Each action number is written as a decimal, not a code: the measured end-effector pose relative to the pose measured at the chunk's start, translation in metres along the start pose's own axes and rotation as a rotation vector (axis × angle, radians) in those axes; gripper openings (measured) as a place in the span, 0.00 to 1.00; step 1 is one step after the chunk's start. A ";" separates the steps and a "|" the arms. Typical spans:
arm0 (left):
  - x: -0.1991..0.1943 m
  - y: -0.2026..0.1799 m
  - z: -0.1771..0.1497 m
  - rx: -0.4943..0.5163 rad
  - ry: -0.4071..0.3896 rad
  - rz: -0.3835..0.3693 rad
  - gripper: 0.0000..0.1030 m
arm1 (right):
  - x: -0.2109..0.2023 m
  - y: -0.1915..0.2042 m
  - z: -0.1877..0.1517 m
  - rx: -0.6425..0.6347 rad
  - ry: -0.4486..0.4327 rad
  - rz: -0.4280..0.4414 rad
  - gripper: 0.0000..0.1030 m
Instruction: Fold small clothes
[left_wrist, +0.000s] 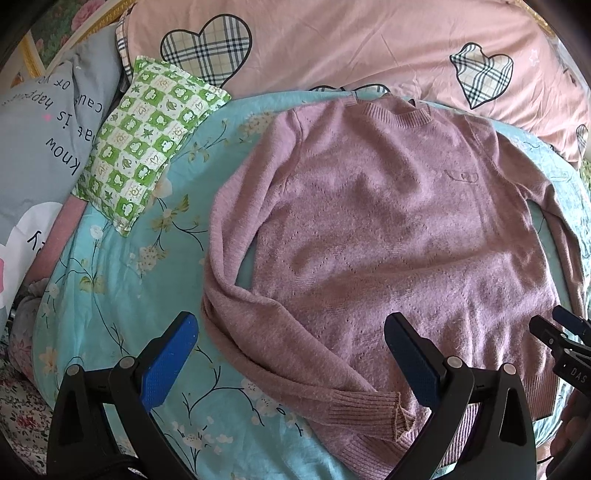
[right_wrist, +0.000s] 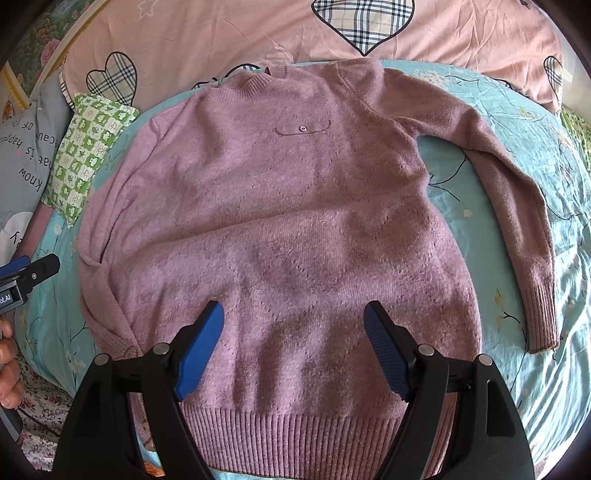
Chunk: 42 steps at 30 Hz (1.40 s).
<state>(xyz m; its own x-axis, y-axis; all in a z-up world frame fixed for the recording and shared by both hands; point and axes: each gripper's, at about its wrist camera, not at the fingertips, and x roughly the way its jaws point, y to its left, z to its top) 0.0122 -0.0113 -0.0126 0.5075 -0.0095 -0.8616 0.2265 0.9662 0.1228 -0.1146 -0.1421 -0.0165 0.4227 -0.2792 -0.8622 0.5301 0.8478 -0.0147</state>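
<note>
A mauve knitted sweater lies flat, front up, on a turquoise floral sheet, neck away from me. It also shows in the right wrist view. Its left sleeve runs down to a ribbed cuff near my left gripper. Its right sleeve lies spread out to the right. My left gripper is open and empty above the left cuff and hem corner. My right gripper is open and empty above the ribbed hem. Each gripper shows at the edge of the other's view.
A green checked small pillow lies left of the sweater. A pink quilt with plaid hearts lies behind it. A grey printed cushion sits at the far left. A flowered cover shows at the near left edge.
</note>
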 end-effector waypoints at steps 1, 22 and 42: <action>0.000 -0.001 0.000 -0.003 0.000 -0.003 0.98 | 0.000 0.000 0.000 0.002 0.001 0.003 0.76; 0.023 -0.005 0.011 -0.032 0.036 -0.057 0.98 | 0.005 -0.023 0.010 0.061 0.013 -0.007 0.76; 0.056 0.004 0.043 -0.076 0.080 -0.161 0.98 | 0.016 -0.050 0.051 0.079 0.000 0.006 0.76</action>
<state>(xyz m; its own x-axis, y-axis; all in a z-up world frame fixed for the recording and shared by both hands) 0.0770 -0.0188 -0.0393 0.4016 -0.1477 -0.9038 0.2346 0.9706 -0.0544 -0.0970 -0.2122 -0.0038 0.4257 -0.2745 -0.8622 0.5838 0.8113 0.0300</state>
